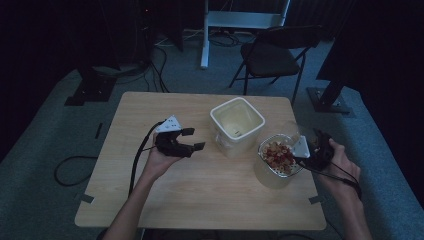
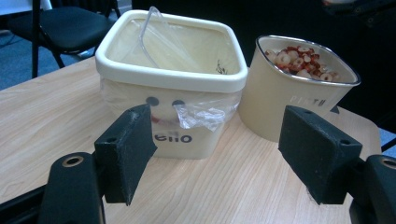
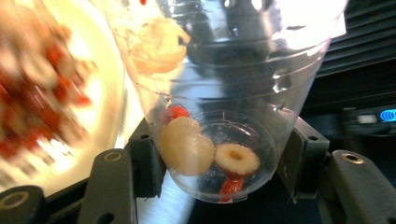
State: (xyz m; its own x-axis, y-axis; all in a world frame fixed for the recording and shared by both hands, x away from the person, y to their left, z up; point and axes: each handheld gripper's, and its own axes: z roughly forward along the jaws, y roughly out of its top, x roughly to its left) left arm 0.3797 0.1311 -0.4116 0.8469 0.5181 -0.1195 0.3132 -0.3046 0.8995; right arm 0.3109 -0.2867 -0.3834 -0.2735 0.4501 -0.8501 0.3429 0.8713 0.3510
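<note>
My left gripper (image 1: 195, 139) hovers open over the middle left of the wooden table (image 1: 200, 200), its jaws (image 2: 219, 154) wide apart and holding nothing. In front of it stands a cream square tub (image 1: 236, 125) (image 2: 173, 70) lined with clear plastic. To the tub's right sits a round-cornered container (image 1: 277, 160) (image 2: 299, 88) full of red and white fruit slices. My right gripper (image 1: 309, 150) (image 3: 219, 163) is shut on a clear plastic cup (image 3: 224, 93) (image 1: 295, 131), held tilted at that container's right rim. A few pale and red pieces (image 3: 205, 149) lie in the cup's bottom.
A black folding chair (image 1: 272, 55) stands behind the table, beside a white desk leg (image 1: 205, 35). Cables run across the floor at left (image 1: 75, 165). The table's right edge (image 1: 307, 165) lies close under my right hand.
</note>
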